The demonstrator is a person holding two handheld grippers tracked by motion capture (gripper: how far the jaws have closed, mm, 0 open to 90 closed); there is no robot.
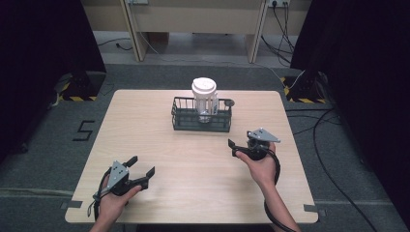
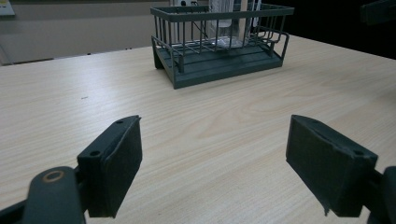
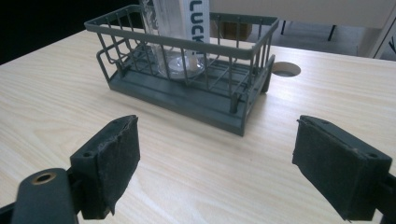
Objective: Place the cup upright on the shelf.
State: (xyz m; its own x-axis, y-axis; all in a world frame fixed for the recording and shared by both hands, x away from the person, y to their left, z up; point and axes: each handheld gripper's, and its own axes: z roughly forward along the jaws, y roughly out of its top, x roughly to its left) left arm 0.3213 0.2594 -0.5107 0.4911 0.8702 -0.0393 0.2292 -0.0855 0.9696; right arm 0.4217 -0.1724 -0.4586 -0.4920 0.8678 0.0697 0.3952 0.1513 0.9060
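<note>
A light wooden table [image 1: 193, 193] stands on grey carpet [image 1: 38, 159] marked with a black 5 [image 1: 83, 130].

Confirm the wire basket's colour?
Dark grey-green wire basket, clearest in the right gripper view.

A pale wood-grain table [image 1: 193, 169] with a smooth matt finish carries a dark matt wire basket [image 1: 201, 116]. Inside stands a clear glossy plastic cup [image 1: 204, 99] with a white lid. Rough, worn black pads [image 3: 119, 158] line the gripper jaws.
</note>
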